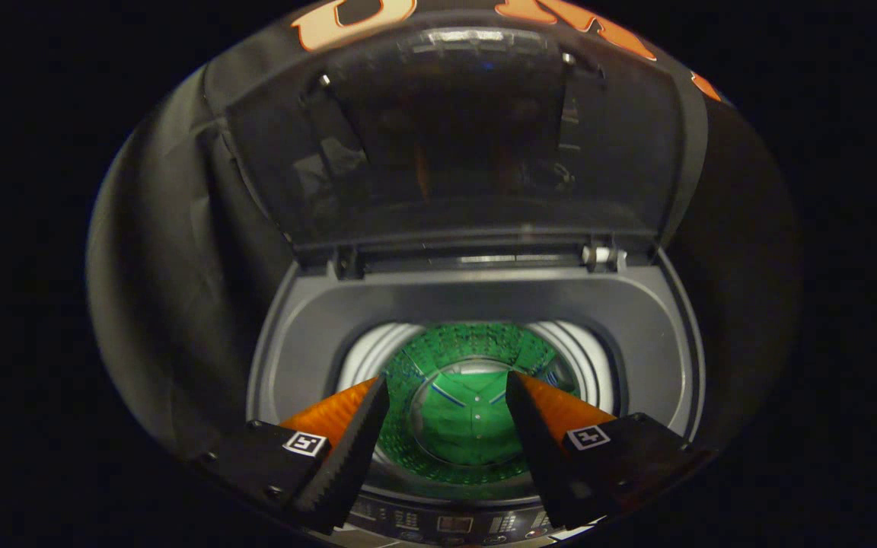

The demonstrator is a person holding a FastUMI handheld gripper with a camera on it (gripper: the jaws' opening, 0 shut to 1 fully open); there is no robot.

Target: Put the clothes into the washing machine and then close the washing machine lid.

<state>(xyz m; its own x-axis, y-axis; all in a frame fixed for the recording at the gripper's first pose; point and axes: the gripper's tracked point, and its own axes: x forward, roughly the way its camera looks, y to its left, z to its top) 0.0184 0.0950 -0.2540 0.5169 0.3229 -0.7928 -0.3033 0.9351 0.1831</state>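
Note:
A top-loading washing machine (476, 301) stands with its dark see-through lid (454, 144) raised upright at the back. Down in the drum lies a green shirt (469, 415) with buttons and a blue-striped collar; the drum wall around it glows green from its reflection. My gripper (448, 388) hovers above the drum mouth, open, with nothing between its fingers. The shirt shows through the gap between the fingers, well below them.
The grey rim (294, 320) of the tub surrounds the round drum mouth. The control panel (454, 524) with small displays runs along the machine's near edge, under the fingers. The lid hinge (602, 255) sits at the back right. Black booth cloth hangs around the machine.

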